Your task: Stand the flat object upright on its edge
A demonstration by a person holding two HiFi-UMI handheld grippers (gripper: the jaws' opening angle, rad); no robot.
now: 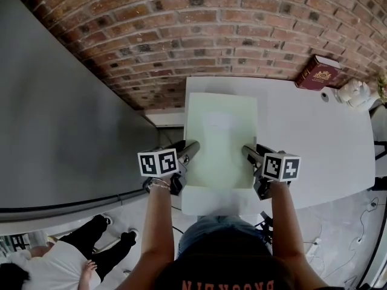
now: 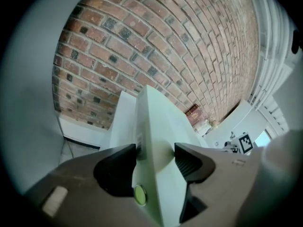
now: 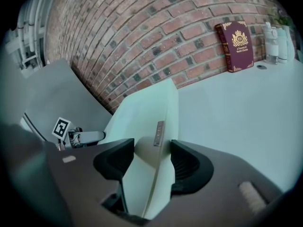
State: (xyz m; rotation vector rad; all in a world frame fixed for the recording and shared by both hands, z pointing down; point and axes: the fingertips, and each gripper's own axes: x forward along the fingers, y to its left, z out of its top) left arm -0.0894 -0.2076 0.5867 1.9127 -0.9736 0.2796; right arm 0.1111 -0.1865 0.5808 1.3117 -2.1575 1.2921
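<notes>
Left gripper [image 1: 188,151], centre left, clamps the left edge of a pale green flat box [image 1: 221,138] held mid-frame over a white table [image 1: 326,138]. Right gripper [image 1: 248,154] clamps its right edge. Gripped, seemingly not yet upright. Long axis points up-frame toward the brick wall [image 1: 181,35].

The pale green flat panel [image 1: 221,144] is seen as smooth and matt, as is the white tabletop [image 1: 314,138]. The red brick wall [image 1: 199,29] is rough, and the maroon hardback book [image 1: 317,72] is stamped with shiny gilt.
</notes>
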